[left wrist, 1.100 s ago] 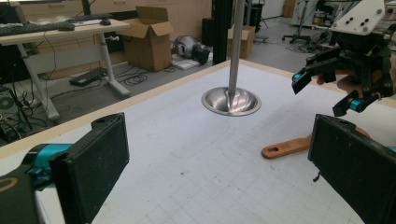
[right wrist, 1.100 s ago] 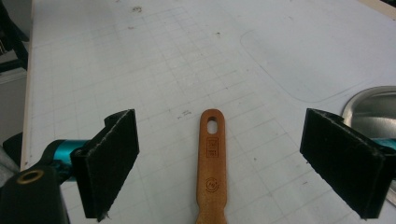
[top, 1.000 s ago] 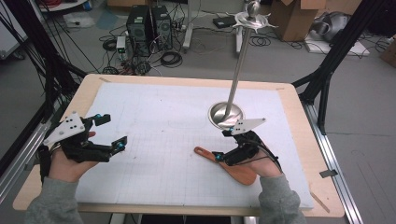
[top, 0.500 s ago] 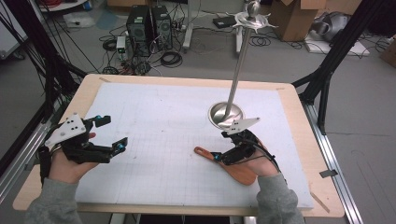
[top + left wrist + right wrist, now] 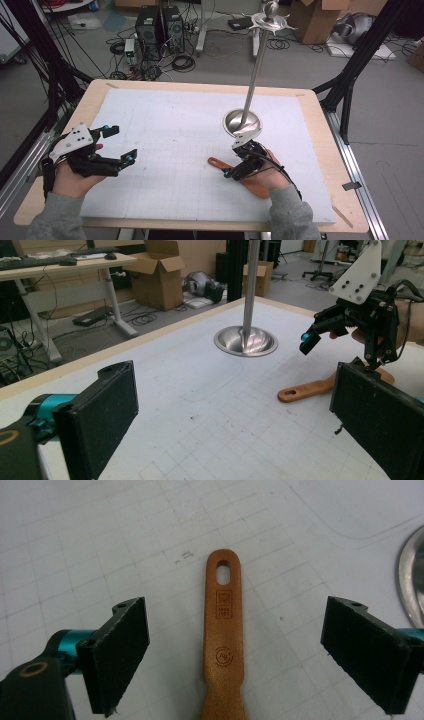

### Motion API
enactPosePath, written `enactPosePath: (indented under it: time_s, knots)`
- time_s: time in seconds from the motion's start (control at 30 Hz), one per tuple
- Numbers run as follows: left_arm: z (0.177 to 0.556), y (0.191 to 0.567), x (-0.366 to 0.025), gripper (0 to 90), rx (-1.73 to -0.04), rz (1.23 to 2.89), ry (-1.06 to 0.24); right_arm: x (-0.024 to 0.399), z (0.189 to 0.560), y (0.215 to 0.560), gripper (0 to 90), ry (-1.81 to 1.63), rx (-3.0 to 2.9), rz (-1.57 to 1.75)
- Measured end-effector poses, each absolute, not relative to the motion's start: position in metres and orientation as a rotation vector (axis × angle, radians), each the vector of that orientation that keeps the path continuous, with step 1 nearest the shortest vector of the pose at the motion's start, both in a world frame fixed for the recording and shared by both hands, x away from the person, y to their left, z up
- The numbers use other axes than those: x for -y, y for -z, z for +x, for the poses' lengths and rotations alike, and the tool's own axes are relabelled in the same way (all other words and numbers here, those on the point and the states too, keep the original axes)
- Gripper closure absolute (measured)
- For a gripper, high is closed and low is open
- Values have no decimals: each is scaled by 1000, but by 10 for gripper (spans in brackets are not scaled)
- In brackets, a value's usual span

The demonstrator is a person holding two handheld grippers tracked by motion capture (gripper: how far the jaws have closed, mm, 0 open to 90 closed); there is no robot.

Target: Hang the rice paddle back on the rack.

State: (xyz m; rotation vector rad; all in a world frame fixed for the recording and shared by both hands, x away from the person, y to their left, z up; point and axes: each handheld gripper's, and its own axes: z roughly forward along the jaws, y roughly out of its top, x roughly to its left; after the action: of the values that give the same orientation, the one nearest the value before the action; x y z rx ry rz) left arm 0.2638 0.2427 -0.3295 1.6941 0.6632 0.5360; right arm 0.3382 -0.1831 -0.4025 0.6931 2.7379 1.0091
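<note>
Nearest to me, my right claw (image 5: 235,162) hangs low over the flat orange-brown wooden spatula (image 5: 223,645) that lies on the white gridded mat (image 5: 175,130) covering the desk (image 5: 320,150). In the right gripper view its two black jaws stand well apart, one on each side of the spatula's handle, neither pad touching the wood; the jaws have just been closing a little, with the handle between them but not yet gripped. The handle's end with its oval hanging hole points away from that claw, and the wider blade end runs back under my right hand. I judge this as the approach step of picking the spatula up: the next move calls for sinking the last bit to the mat, keeping the handle centred between the pads, then closing on its narrow edges before lifting. Off to the other side, my left claw (image 5: 120,145) rests idle above the mat, jaws wide apart and holding nothing. Farther out, just beyond the spatula, stands the shiny round steel base (image 5: 242,122) of a tall metal pole (image 5: 255,65), apart from the spatula.
</note>
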Motion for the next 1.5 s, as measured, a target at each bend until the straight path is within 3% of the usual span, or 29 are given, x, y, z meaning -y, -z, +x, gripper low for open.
enactPosePath:
  time_s: [0.47,1.1,1.5]
  knots:
    - [261,327,-240,56,-645,1683,-520,179,343,413,167,-919,-2795,716]
    - [261,329,-244,56,-664,1692,-530,174,345,420,379,-822,-2823,735]
    - [262,331,-245,56,-674,1691,-531,173,343,421,459,-778,-2844,718]
